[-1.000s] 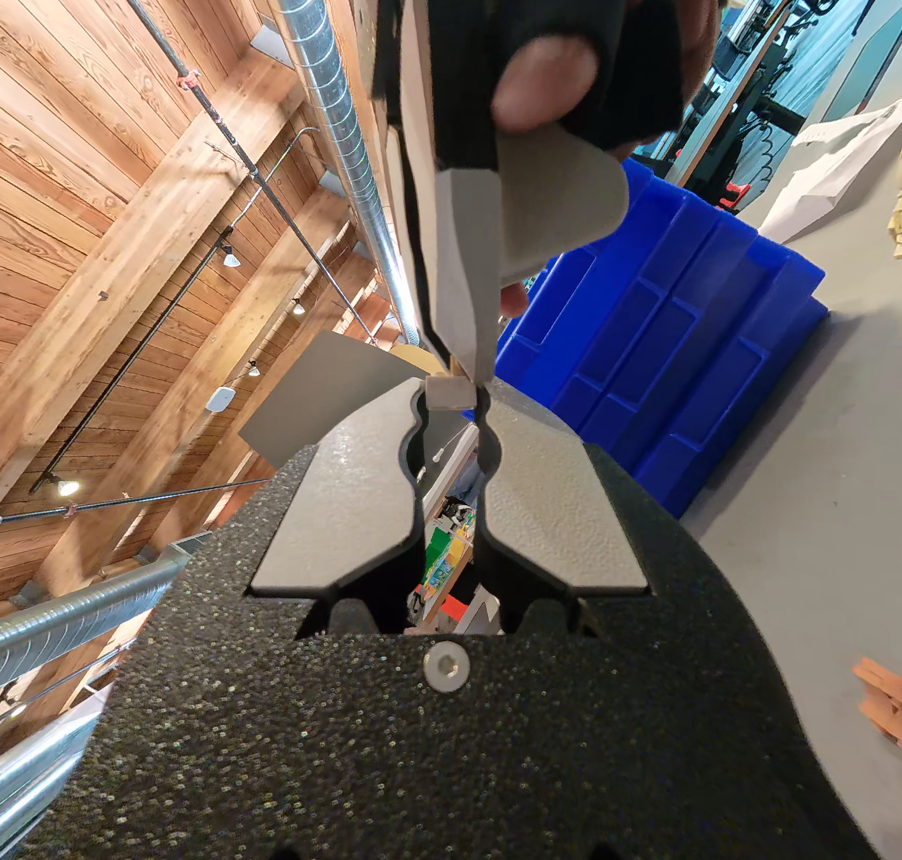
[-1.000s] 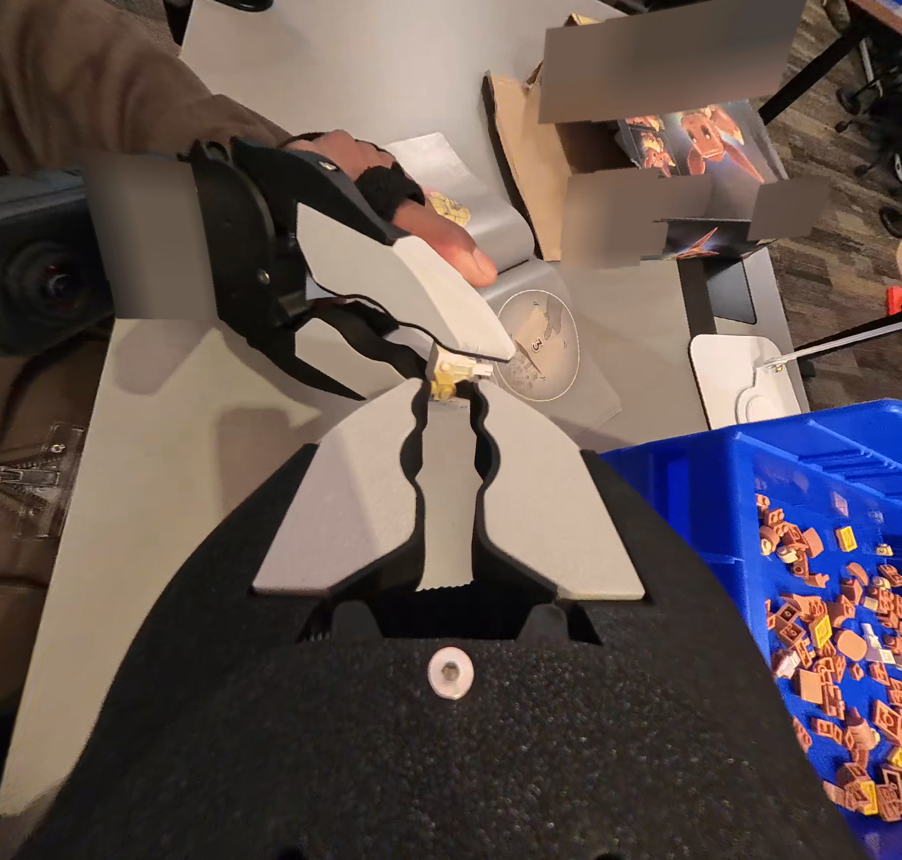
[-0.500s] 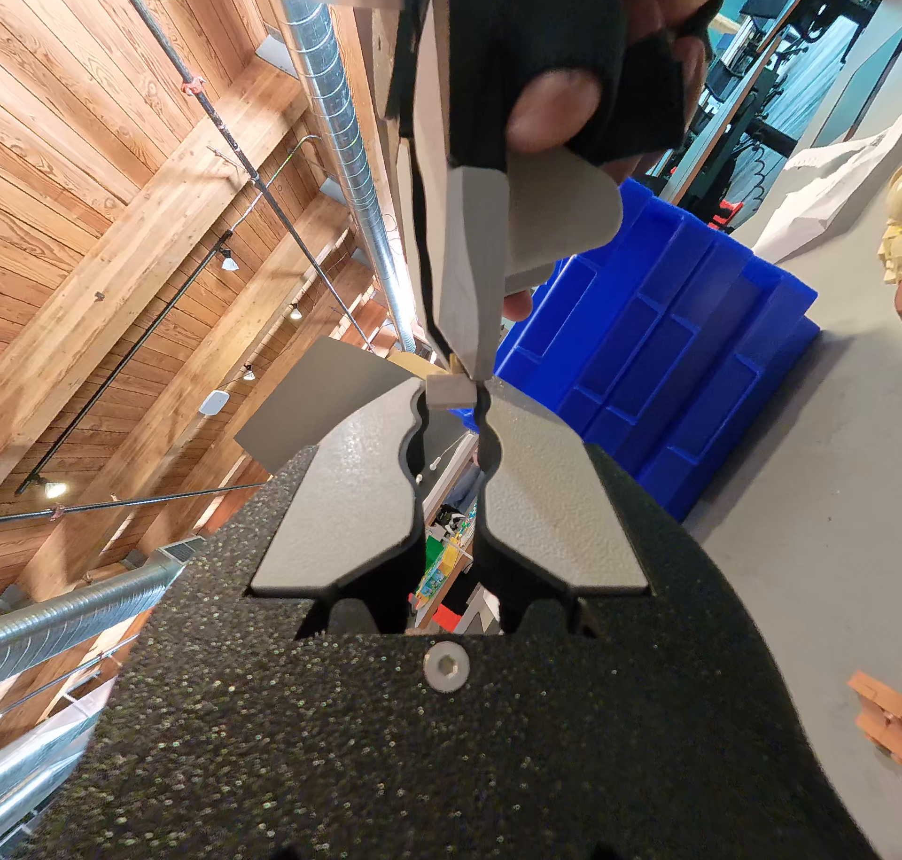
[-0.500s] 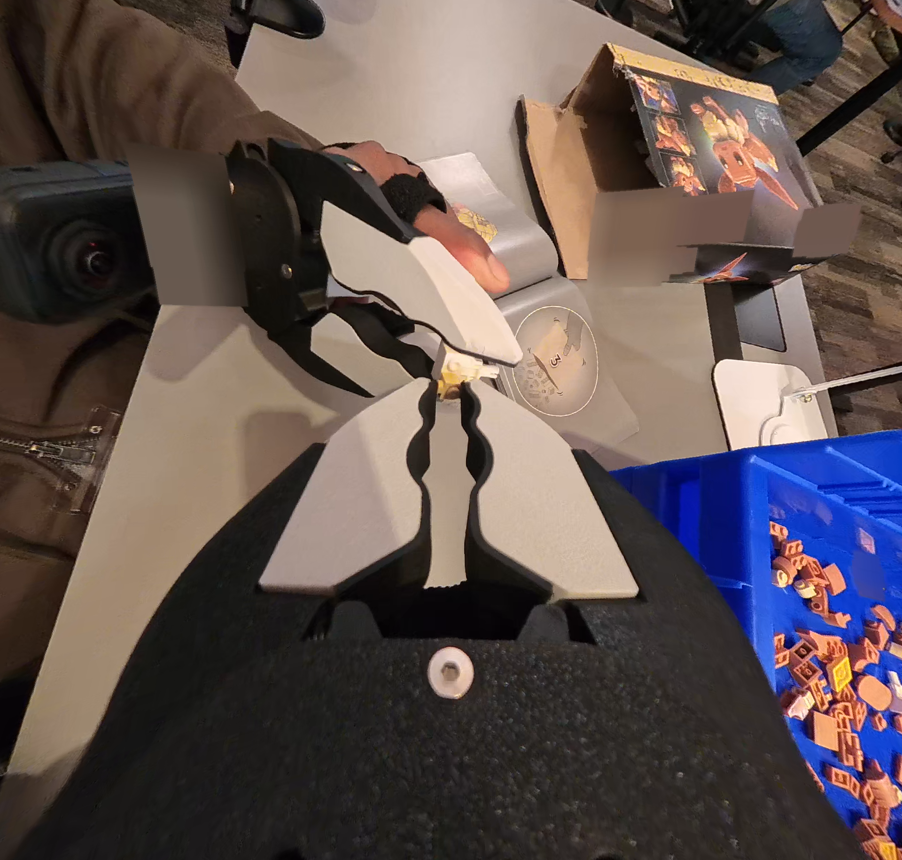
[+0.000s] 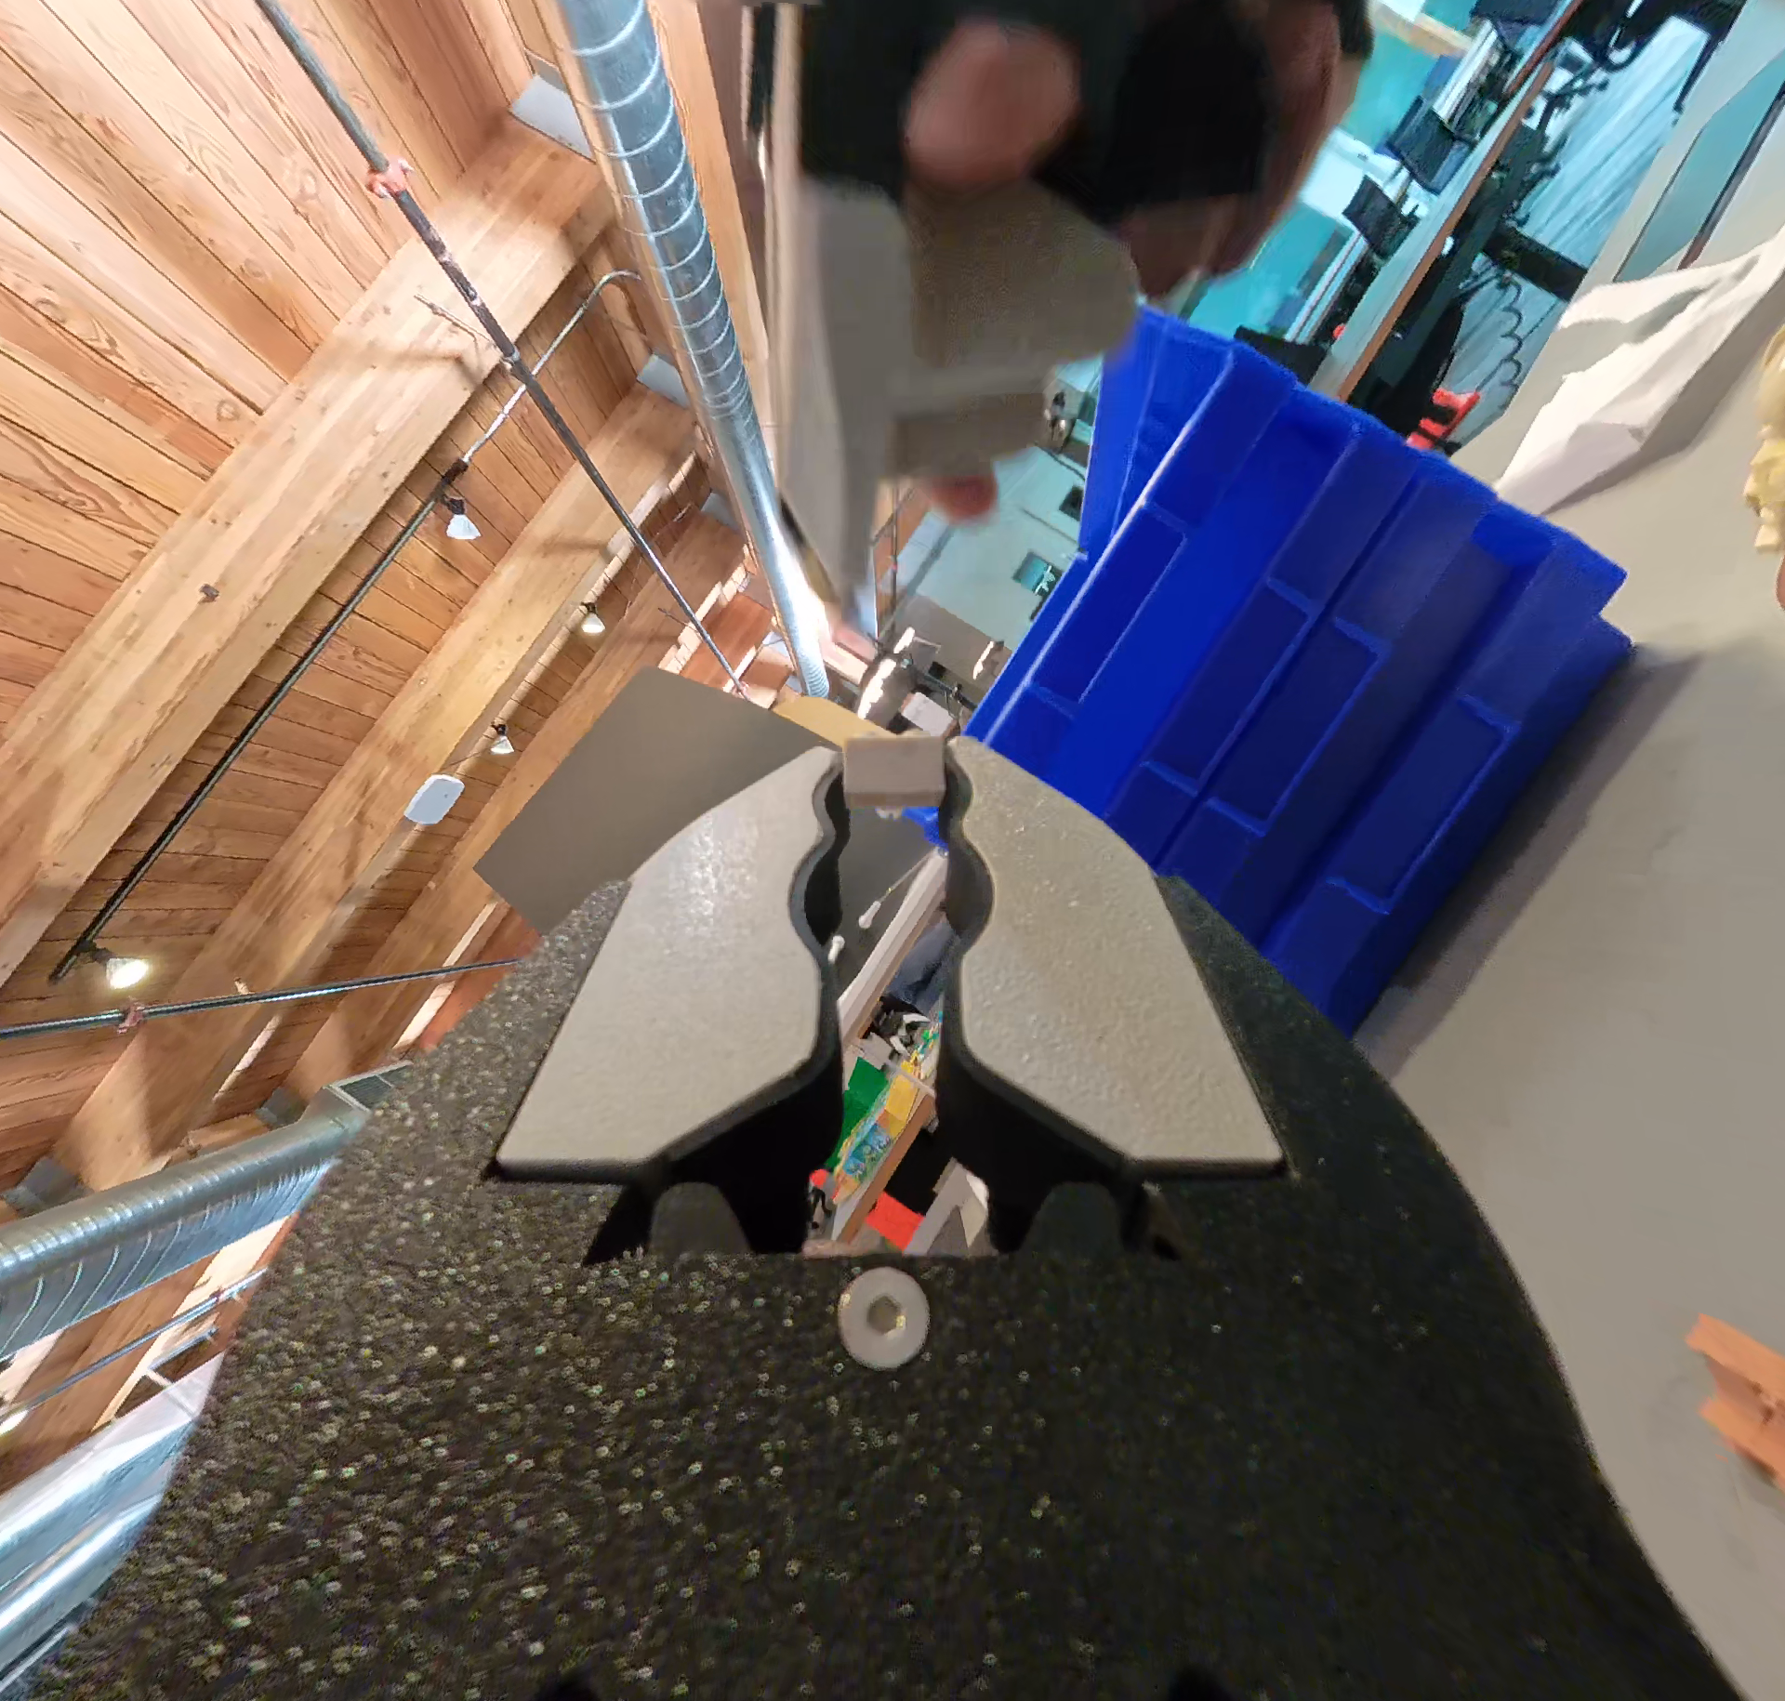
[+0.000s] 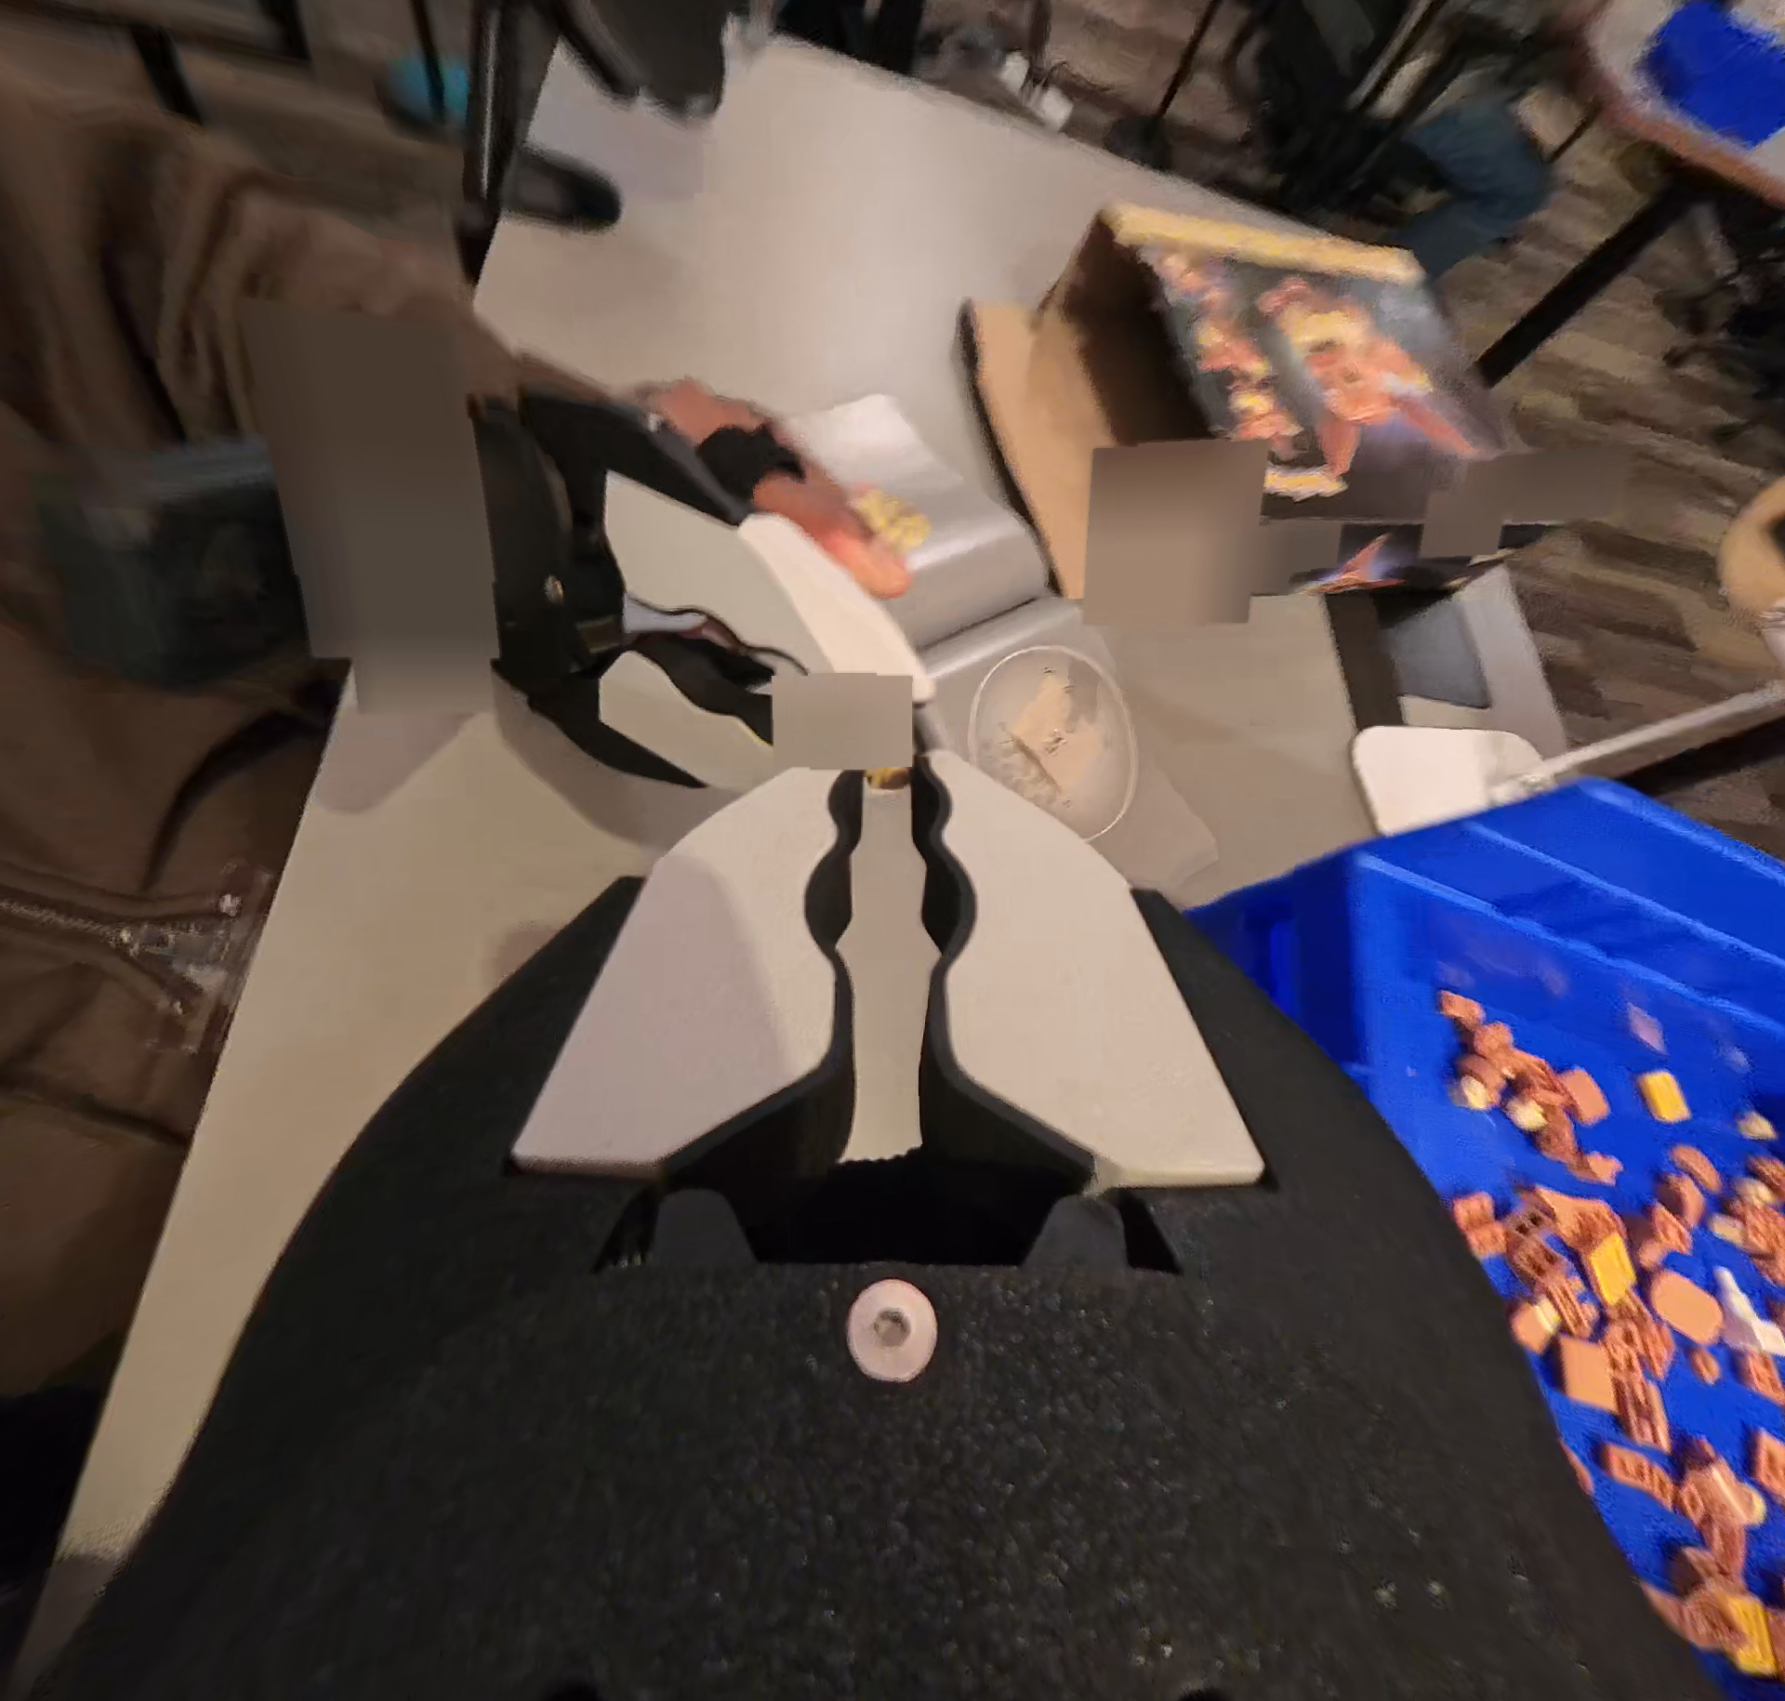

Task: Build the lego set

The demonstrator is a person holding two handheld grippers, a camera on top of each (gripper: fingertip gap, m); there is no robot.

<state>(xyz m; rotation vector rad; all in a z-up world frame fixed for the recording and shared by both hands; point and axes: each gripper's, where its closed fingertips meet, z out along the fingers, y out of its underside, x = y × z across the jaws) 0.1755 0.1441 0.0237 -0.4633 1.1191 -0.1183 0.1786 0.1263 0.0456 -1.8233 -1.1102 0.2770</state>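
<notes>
Left gripper pose: my left gripper (image 5: pixel 893 771) points up and sideways, toward a wooden ceiling with a metal duct (image 5: pixel 666 235), the table edge running down the right of its view.
Left gripper fingers: closed on a small tan lego piece (image 5: pixel 891 768), pinched right at the tips.
Right gripper pose: my right gripper (image 6: pixel 887 776) looks down over the grey table (image 6: pixel 367 930), aimed at the left gripper (image 6: pixel 821 621) just ahead of it.
Right gripper fingers: nearly together, with a small yellow lego bit (image 6: pixel 884 779) at the tips; a mosaic patch covers the spot just beyond, so I cannot tell how firmly it is held.
Hands: a gloved hand (image 5: pixel 1091 81) wraps the right gripper, blurred, above my left fingers; the other hand (image 6: pixel 773 486) holds the left one, its brown sleeve (image 6: pixel 193 322) behind.
Task pieces: loose brown and yellow lego pieces (image 6: pixel 1603 1249) lie in the blue bin (image 6: pixel 1449 892) at my right.
Printed matter: an open instruction booklet (image 6: pixel 947 515) and the set's picture box (image 6: pixel 1285 351) lie farther off on the table; their print is too blurred for me to read.
Other: a clear round lid (image 6: pixel 1053 747) lies just beyond my right fingertips.
</notes>
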